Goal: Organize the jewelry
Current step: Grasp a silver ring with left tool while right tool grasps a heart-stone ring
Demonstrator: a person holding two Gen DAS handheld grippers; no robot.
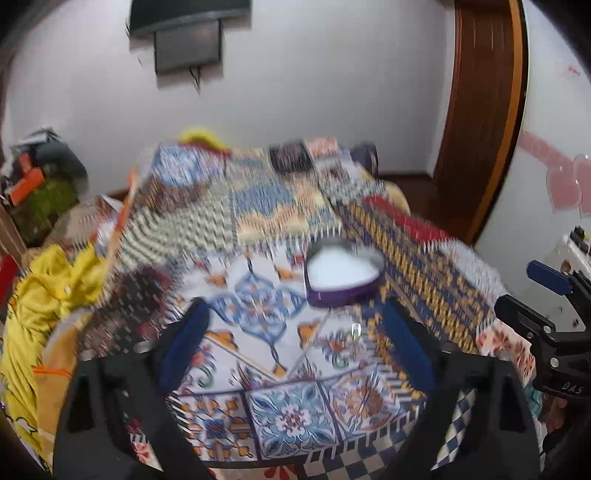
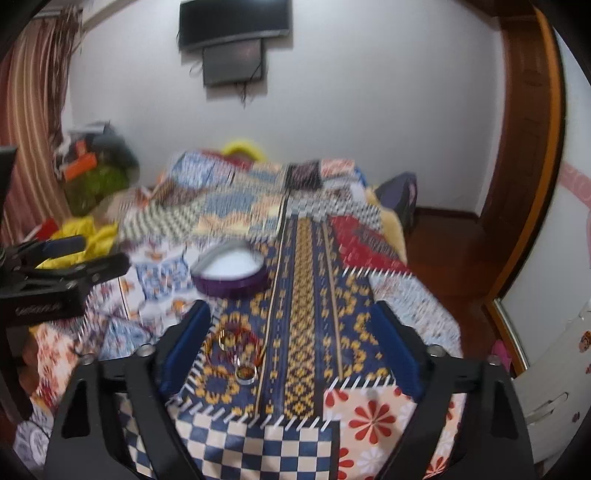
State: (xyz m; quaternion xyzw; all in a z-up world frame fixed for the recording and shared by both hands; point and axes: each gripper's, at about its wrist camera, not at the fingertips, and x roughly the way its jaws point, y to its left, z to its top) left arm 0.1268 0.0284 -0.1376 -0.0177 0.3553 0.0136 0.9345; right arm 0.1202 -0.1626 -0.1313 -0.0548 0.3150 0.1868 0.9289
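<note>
A purple heart-shaped box (image 1: 341, 275) with a white lining stands open on the patchwork bedspread (image 1: 258, 206); it also shows in the right wrist view (image 2: 231, 271). A small clear jewel piece (image 1: 355, 330) lies on the cloth between my left gripper's fingers. Rings and red-gold bangles (image 2: 238, 349) lie in a small pile beside my right gripper's left finger (image 2: 188, 339). My left gripper (image 1: 295, 332) is open and empty, short of the box. My right gripper (image 2: 293, 332) is open and empty, just right of the pile.
Yellow clothes (image 1: 48, 291) are heaped at the bed's left side. A wooden door frame (image 2: 524, 147) and a white cabinet (image 2: 546, 369) stand on the right. A wall TV (image 2: 234, 22) hangs behind. The other gripper shows at each view's edge (image 1: 546, 332).
</note>
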